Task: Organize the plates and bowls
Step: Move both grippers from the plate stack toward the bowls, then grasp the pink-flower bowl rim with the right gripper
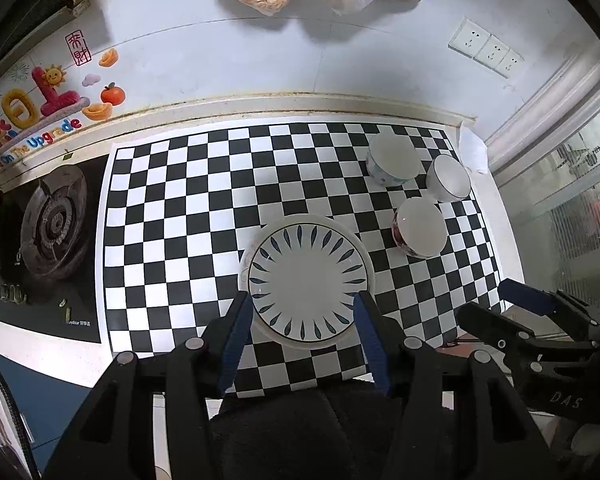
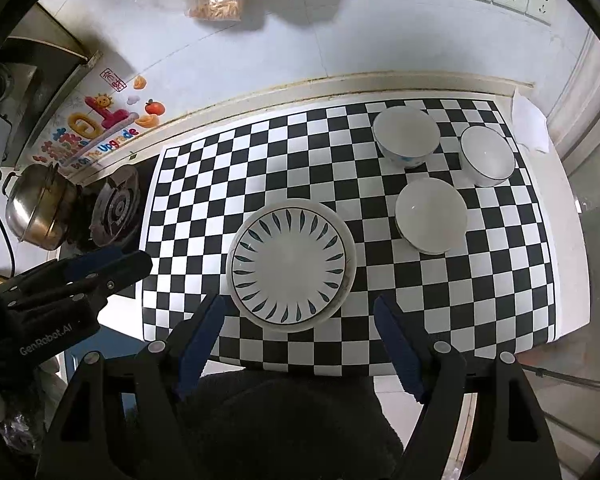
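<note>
Stacked white leaf-patterned plates (image 2: 290, 266) on black-and-white checkered mat (image 2: 228, 184); 3 white ceramic bowls (image 2: 431, 214) right.
Left gripper (image 1: 304, 306) and right gripper (image 2: 298, 312): fingers apart, holding nothing.

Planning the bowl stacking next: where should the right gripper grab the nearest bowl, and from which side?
Grip the nearest bowl by its rim, one finger inside and one outside, coming from above. It stands upright and empty, apart from the plates. The rim's near edge looks clearest; the other two bowls sit behind it.
</note>
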`<state>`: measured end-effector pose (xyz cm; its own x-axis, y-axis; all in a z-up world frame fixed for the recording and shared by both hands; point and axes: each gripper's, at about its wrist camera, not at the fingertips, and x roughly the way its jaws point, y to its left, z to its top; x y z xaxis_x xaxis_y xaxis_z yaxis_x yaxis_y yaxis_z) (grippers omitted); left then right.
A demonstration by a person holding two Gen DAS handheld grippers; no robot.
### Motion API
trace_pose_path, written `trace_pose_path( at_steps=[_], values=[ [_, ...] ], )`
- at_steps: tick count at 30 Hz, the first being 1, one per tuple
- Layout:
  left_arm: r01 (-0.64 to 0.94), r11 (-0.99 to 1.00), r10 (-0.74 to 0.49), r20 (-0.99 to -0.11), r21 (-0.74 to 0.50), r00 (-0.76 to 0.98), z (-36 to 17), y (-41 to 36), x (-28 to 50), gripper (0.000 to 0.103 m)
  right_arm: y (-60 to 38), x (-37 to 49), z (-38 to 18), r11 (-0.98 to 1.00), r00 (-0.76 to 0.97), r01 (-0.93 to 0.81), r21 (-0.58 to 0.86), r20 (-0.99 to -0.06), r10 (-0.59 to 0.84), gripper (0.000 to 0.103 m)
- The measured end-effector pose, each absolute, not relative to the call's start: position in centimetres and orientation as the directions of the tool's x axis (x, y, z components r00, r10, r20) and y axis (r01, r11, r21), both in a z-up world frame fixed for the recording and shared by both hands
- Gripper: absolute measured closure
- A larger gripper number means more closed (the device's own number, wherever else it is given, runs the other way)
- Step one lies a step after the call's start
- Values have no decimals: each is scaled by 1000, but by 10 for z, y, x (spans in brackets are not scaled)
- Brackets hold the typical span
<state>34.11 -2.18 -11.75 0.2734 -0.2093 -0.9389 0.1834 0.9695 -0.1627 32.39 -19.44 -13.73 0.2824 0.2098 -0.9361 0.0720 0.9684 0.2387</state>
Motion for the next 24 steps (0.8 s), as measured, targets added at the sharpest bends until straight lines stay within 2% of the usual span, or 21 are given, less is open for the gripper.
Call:
trace_pose_path(
  at_steps=[11,18,24],
  values=[
    [215,953,-262,-937,-213,230,-129,-22,354,53,-205,333,-142,963,297,144,227,-938,177,19],
    [272,920,-339,-920,-281,196,-150,-48,389,53,-260,346,-166,927,315,307,216,-942,116,19],
    [321,906,-339,-927,-276,161,-186,-104,423,55,-336,364,-208,881,312,420,218,-946,85,19]
  ],
)
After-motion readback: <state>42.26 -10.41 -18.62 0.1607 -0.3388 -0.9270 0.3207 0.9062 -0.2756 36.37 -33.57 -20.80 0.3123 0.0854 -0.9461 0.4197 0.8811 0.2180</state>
